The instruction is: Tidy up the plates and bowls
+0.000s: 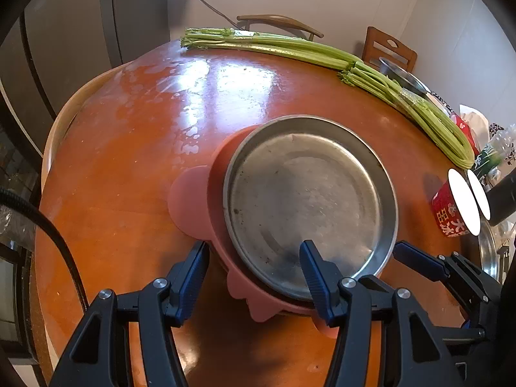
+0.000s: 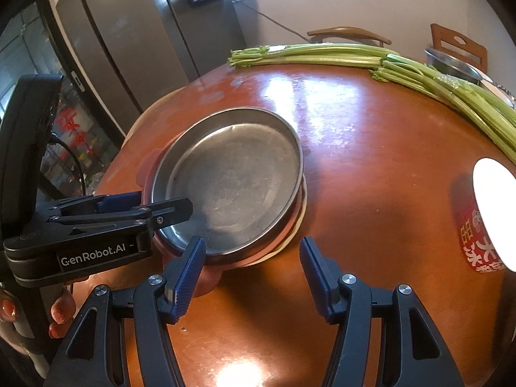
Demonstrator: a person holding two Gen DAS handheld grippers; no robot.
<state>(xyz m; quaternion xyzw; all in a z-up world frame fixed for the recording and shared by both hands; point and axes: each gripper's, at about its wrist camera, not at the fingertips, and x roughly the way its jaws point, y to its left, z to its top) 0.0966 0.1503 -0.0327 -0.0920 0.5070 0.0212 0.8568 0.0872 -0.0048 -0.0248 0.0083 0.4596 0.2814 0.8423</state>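
A round steel dish (image 1: 306, 200) (image 2: 232, 187) sits on a pink plate with ears (image 1: 190, 200) (image 2: 146, 167). A cream plate's rim (image 2: 298, 222) shows under both. My left gripper (image 1: 254, 245) (image 2: 164, 201) is open and straddles the stack's near rim. One finger stands outside the pink edge and the other over the dish's floor. My right gripper (image 2: 253, 240) is open at the stack's other side. Its left finger overlaps the dish's rim and its right finger stands clear over the table. One of its fingers (image 1: 419, 259) shows beside the dish.
Long celery bunches (image 1: 290, 50) (image 2: 322, 53) lie along the far side of the round orange table (image 1: 129, 161). A red cup with a white lid (image 1: 448, 213) (image 2: 477, 235) stands right of the stack. A steel bowl (image 1: 403, 77) (image 2: 451, 61) sits far right. A hand (image 2: 61, 309) holds the left gripper.
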